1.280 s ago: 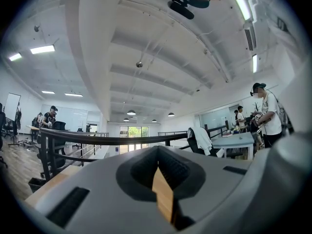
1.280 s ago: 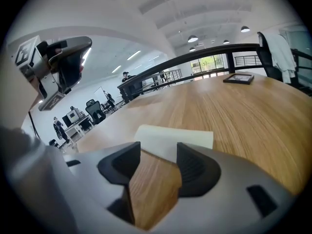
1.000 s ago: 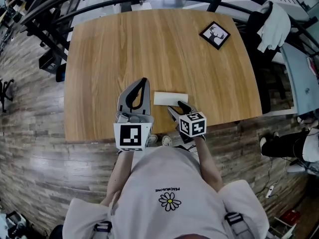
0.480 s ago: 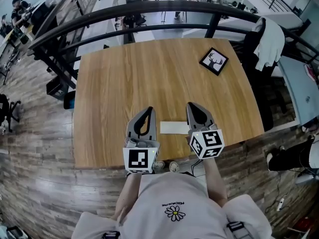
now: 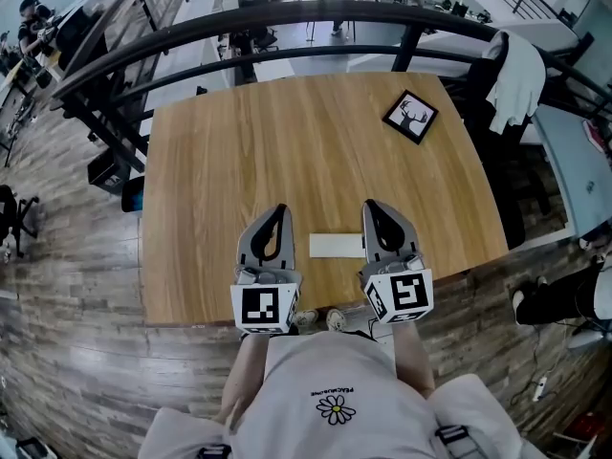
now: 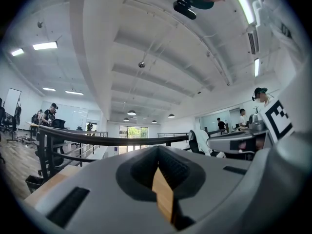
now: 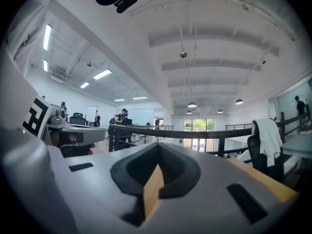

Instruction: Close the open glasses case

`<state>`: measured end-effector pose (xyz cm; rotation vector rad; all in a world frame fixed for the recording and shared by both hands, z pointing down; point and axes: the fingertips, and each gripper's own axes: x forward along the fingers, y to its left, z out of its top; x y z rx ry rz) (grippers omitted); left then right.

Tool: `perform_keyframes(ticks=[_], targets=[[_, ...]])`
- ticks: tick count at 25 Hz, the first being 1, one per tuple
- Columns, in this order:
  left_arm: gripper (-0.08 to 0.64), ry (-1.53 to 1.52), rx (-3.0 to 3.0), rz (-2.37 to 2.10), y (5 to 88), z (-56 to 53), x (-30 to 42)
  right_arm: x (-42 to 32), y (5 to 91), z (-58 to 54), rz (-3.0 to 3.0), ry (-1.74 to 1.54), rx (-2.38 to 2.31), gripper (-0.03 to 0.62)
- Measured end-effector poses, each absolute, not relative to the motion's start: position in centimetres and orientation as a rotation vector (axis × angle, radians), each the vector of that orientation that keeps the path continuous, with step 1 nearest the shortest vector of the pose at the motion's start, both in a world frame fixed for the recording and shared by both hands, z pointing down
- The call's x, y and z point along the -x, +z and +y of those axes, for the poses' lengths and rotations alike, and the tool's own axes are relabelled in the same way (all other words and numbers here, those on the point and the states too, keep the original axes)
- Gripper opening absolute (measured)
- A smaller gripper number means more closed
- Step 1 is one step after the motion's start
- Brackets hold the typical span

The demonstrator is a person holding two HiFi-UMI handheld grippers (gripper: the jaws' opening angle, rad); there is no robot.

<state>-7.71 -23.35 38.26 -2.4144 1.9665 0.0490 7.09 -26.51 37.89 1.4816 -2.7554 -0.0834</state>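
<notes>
The white glasses case [image 5: 337, 245] lies flat with its lid down on the wooden table [image 5: 287, 132], near the front edge. My left gripper [image 5: 280, 208] hovers just left of the case and my right gripper [image 5: 370, 205] just right of it, both raised above the table and pointing level. Neither touches the case. In the left gripper view the left gripper [image 6: 157, 150] has its jaws pressed together with nothing between them. The right gripper [image 7: 157, 149] looks the same in the right gripper view. Both views look out over the room, and the case is hidden from them.
A small black-framed deer picture [image 5: 412, 66] lies at the table's far right corner. A black curved railing [image 5: 287, 17] runs behind the table. A chair with a white garment [image 5: 516, 65] stands to the right. Wooden floor surrounds the table.
My right gripper has risen from the case's right end and turned level beside the left gripper. The left gripper has kept its place. The case has not moved.
</notes>
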Motion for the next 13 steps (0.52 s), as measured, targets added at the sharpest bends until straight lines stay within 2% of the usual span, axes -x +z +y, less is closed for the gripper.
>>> perform_keyframes(ticks=[13], targets=[[0.017, 0.05, 2.422, 1.945, 37.9, -23.16, 6.86, -7.4, 37.49, -25.93, -2.764, -0.109, -1.481, 0.008]])
